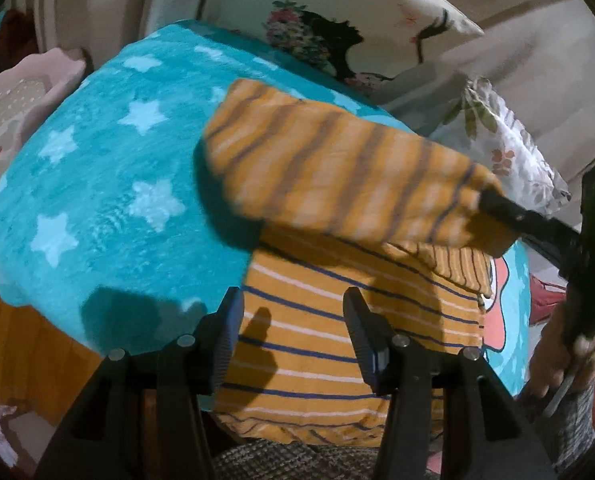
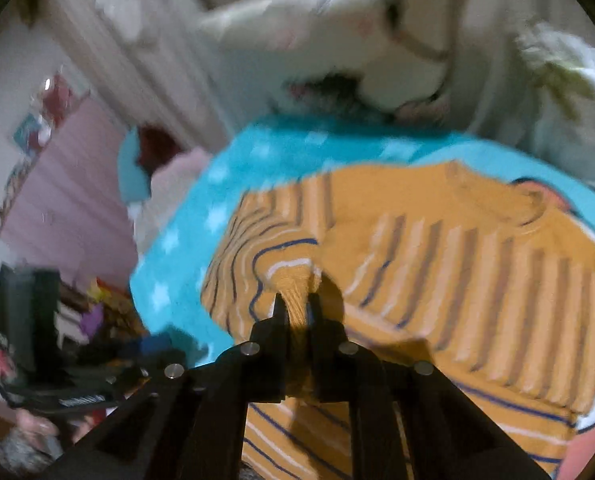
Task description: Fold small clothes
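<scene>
Teal star-print blanket (image 1: pixel 97 184) carries the orange striped shirt (image 1: pixel 305 340) in the left wrist view; the left claw (image 1: pixel 293 332) hangs wide open above it, touching nothing. Right wrist view, blurred: the right claw (image 2: pixel 297 312) is clenched on a lifted shirt fold.

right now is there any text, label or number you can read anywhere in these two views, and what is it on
No text can be read in either view.
Left gripper: a white printed strip on its black body, too blurred to read.
Striped orange garment: no tag or print showing, only stripes.
Teal star blanket: stars and a cartoon figure, no letters.
Floral pillow: pictures only.
</scene>
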`<act>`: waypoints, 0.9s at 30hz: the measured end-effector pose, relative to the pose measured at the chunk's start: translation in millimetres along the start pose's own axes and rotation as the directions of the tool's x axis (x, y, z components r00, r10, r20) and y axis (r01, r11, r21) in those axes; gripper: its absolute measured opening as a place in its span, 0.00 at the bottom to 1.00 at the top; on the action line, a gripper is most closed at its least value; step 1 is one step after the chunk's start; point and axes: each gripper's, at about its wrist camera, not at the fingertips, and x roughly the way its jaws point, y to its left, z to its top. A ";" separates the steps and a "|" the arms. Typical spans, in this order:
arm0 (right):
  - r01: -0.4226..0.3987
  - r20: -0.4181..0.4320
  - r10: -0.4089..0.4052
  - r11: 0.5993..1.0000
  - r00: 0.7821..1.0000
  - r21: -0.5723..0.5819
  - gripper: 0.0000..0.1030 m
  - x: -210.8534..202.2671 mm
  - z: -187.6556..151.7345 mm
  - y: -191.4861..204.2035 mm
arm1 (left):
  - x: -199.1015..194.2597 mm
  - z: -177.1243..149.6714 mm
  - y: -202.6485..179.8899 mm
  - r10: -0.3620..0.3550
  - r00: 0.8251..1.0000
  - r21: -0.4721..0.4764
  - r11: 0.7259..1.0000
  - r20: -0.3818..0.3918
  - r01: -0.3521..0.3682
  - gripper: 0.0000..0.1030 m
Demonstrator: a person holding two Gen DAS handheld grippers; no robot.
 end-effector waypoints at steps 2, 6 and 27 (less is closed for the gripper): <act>0.062 0.021 -0.063 0.996 0.998 0.059 0.09 -21.4 -2.3 -39.6 | 2.5 -1.7 -7.4 -0.004 1.000 0.006 1.000 -0.001 0.004 0.49; 0.227 -0.026 -0.226 0.956 0.974 0.188 0.09 -40.5 -21.0 -123.8 | 10.5 -6.5 -22.1 0.006 1.000 0.021 1.000 -0.012 -0.006 0.49; 0.295 -0.086 -0.284 0.938 0.955 0.182 0.29 -5.0 -45.6 -158.5 | 16.4 -17.3 -99.5 0.282 0.957 0.158 0.944 0.061 -0.288 0.61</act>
